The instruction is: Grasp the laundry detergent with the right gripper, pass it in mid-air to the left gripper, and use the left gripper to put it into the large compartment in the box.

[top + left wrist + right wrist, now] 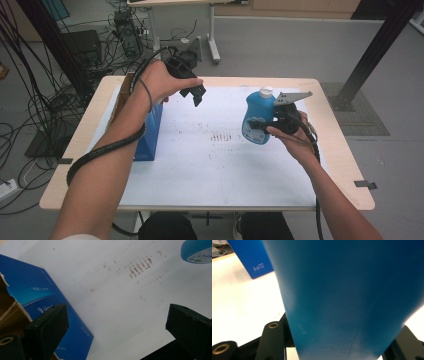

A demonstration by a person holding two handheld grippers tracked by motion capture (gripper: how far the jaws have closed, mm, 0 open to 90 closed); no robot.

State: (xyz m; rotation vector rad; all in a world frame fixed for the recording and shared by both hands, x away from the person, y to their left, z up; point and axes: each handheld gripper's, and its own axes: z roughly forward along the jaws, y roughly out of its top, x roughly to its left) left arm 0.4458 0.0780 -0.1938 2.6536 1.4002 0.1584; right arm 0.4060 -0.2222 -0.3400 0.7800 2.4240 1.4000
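Grip comes first here: your right gripper [260, 125] is pinching the blue bottle [258, 116] across its body, and the right gripper view shows the blue plastic wedged between the two black jaws, close against their base. Judging from that, the bottle looks lifted clear of the white tabletop [210, 165] and leaning a little, white cap [266, 92] up and away from you. Keep the squeeze even. A smooth, rounded plastic body is likely to twist in a two-point hold if you swing it quickly, so move your wrist slowly and keep the cap uppermost.

Your left gripper [196, 96] hangs in the air with its jaws spread wide and nothing between them. In the left gripper view, the blue carton [37, 293] sits just beside and below its near jaw, while the bottle's rounded base [197, 251] shows far ahead past the other jaw, well apart from it.

If the carton is where the bottle is headed, carry it across toward your left gripper's side and keep that empty gripper out of the path. Whether the carton's top is open cannot be told from here; check that before lowering. Set the bottle down on its base before you let the jaws part.
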